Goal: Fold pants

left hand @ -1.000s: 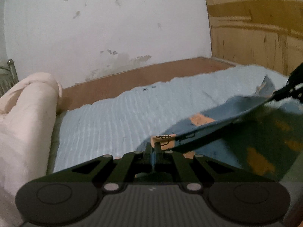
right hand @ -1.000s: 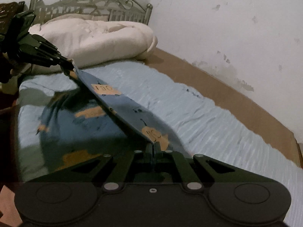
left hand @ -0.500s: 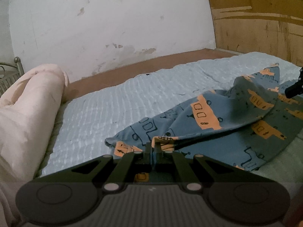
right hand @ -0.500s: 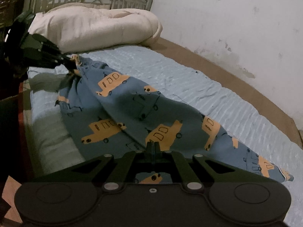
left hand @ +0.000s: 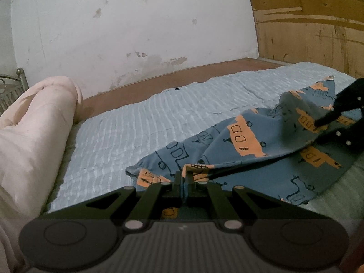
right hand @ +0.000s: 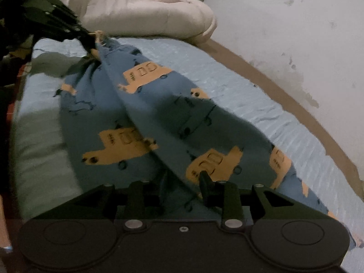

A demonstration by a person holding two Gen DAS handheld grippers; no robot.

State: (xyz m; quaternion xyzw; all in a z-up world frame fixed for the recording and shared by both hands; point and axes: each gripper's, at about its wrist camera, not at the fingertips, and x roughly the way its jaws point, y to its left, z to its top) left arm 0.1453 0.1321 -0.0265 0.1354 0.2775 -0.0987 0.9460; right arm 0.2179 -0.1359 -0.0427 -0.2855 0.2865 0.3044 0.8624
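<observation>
The pants (left hand: 268,145) are blue with orange trucks and lie slack in folds on the light blue bedspread (left hand: 141,127). My left gripper (left hand: 183,177) is shut on one edge of the pants. It also shows at the top left of the right wrist view (right hand: 91,43), pinching a bunched end of the pants (right hand: 159,104). My right gripper (right hand: 179,182) has its jaws spread wide, with cloth lying over and between them. In the left wrist view the right gripper (left hand: 323,127) shows at the right edge, open over the cloth.
A rolled cream duvet (left hand: 29,136) lies at the head of the bed beside a metal headboard (left hand: 13,88). A brown bed rim (left hand: 173,79) runs along the white wall. A wooden panel (left hand: 314,27) stands at the foot end.
The pants went from stretched taut in the air between both grippers to lying slack on the bed. My right gripper has opened and let go; my left stays shut on the cloth.
</observation>
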